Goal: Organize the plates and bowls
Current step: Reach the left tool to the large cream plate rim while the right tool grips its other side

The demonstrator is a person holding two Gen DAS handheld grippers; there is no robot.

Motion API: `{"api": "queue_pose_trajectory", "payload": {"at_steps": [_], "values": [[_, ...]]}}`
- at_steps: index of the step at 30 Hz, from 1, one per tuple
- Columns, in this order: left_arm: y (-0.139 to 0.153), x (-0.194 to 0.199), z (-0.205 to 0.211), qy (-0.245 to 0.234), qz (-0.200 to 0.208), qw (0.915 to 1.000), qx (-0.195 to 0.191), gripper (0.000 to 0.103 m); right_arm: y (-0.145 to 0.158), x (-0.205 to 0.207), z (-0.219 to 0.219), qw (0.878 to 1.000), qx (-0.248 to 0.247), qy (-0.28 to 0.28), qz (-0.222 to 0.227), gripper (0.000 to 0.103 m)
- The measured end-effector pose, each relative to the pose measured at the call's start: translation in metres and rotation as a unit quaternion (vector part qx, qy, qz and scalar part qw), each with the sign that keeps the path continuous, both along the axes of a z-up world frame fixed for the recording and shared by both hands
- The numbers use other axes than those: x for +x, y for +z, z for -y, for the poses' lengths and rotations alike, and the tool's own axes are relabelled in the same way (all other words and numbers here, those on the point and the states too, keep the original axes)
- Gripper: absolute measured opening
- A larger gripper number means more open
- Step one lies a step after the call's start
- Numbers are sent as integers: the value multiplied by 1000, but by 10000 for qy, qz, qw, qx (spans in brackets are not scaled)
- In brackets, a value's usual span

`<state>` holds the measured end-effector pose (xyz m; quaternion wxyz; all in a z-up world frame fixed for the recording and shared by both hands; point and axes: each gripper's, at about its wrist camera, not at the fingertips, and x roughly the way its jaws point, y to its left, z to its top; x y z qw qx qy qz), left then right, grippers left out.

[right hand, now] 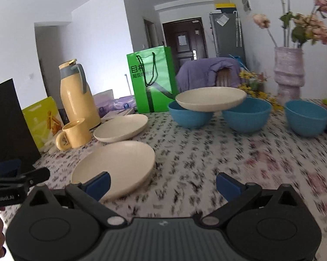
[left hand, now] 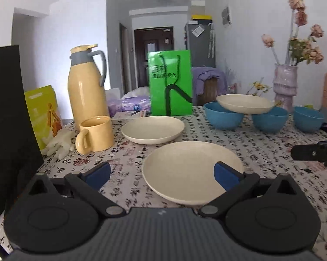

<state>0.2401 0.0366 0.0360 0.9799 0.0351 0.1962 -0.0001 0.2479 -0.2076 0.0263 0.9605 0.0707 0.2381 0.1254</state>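
Three cream plates are on the patterned tablecloth. The nearest plate (left hand: 185, 169) (right hand: 120, 163) lies right in front of my left gripper (left hand: 162, 175), which is open with its right finger over the plate's rim. A second plate (left hand: 152, 129) (right hand: 122, 127) lies behind it. A third plate (left hand: 245, 103) (right hand: 211, 99) rests across the rims of two blue bowls (left hand: 223, 116) (left hand: 270, 119) (right hand: 190, 115) (right hand: 246, 115). A third blue bowl (left hand: 308, 118) (right hand: 307, 117) stands further right. My right gripper (right hand: 163, 183) is open and empty, to the right of the nearest plate.
A yellow mug (left hand: 96, 134) and a yellow thermos (left hand: 85, 82) stand at the left. A green paper bag (left hand: 170, 82) stands behind the plates. A flower vase (left hand: 285, 84) is at the back right. A black panel (left hand: 9, 117) rises at the far left.
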Motion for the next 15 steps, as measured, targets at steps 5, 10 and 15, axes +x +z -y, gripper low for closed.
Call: {"api": "queue_pose_trajectory", "payload": {"at_steps": [5,10,15], "values": [[-8,48,-19,248,-448,9985,-191,103,-2,53,-12,9998,-60,149,-90,100],[-21,101,-44,203,-1035,9915,-760,74,-13,109,-35,9962,-502,559,-433,72],[-41,128,-51,243,-1455,9853,-860,59,-32,148,-52,9907,-524,821,-947,48]]}}
